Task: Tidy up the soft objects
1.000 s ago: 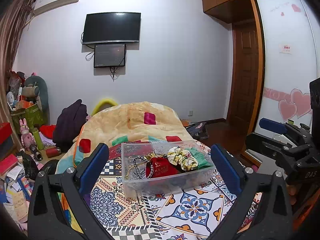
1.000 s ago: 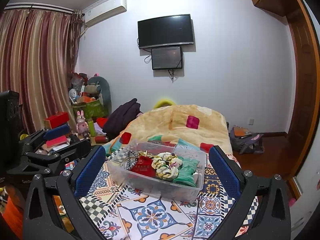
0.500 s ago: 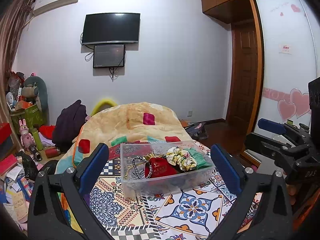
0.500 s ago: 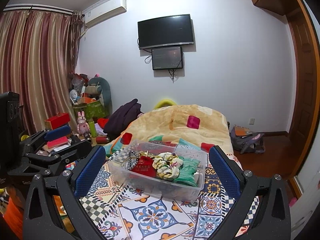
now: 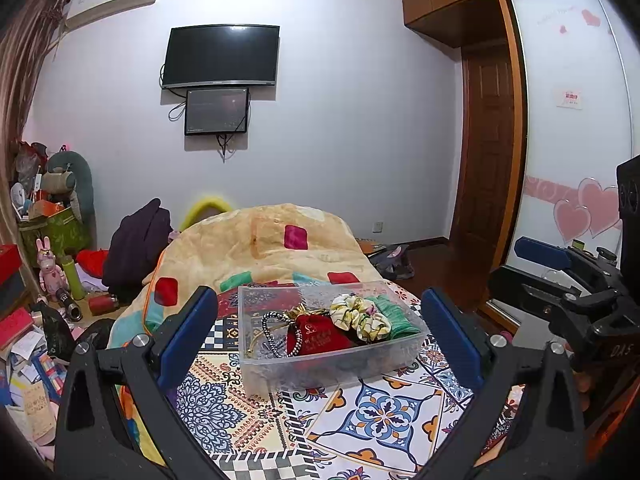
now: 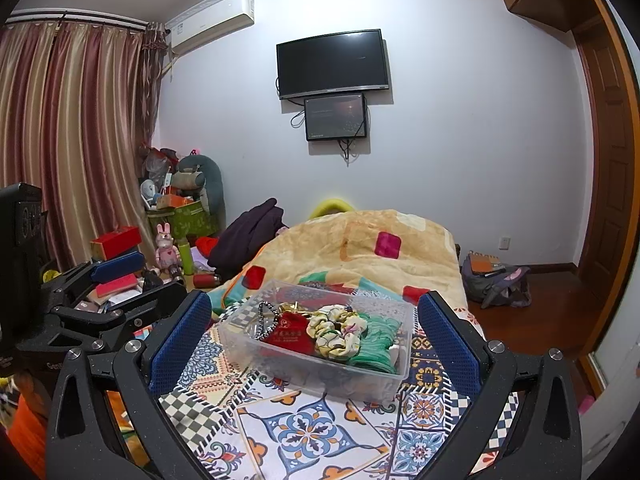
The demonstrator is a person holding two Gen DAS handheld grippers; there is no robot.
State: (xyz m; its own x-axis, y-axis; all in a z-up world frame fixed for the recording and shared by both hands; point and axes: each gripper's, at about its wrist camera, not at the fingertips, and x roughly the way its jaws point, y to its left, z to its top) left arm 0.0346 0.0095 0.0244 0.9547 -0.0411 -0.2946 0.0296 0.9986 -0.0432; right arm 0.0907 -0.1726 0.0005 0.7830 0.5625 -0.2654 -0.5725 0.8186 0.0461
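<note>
A clear plastic box (image 5: 256, 376) stands on a patterned cloth (image 5: 384, 412) on the bed. In it lie a red pouch (image 5: 320, 336), a floral scrunchie (image 5: 360, 316), a green scrunchie (image 5: 394, 312) and a dark bead string (image 5: 272, 330). The box (image 6: 280, 364) shows in the right wrist view too, with the pouch (image 6: 290, 334), floral scrunchie (image 6: 334, 332) and green scrunchie (image 6: 374, 340). My left gripper (image 5: 320, 336) is open and empty in front of the box. My right gripper (image 6: 316, 340) is open and empty, also short of it.
A folded beige blanket (image 5: 272, 240) with coloured squares lies behind the box. Clutter, boxes and a pink toy rabbit (image 6: 166, 246) crowd the floor at left. A bag (image 6: 496, 280) lies on the floor at right. The other gripper shows at each view's side.
Both grippers have lifted or tilted slightly, so the box sits a little lower in view. Nothing was taken hold of or let go.
</note>
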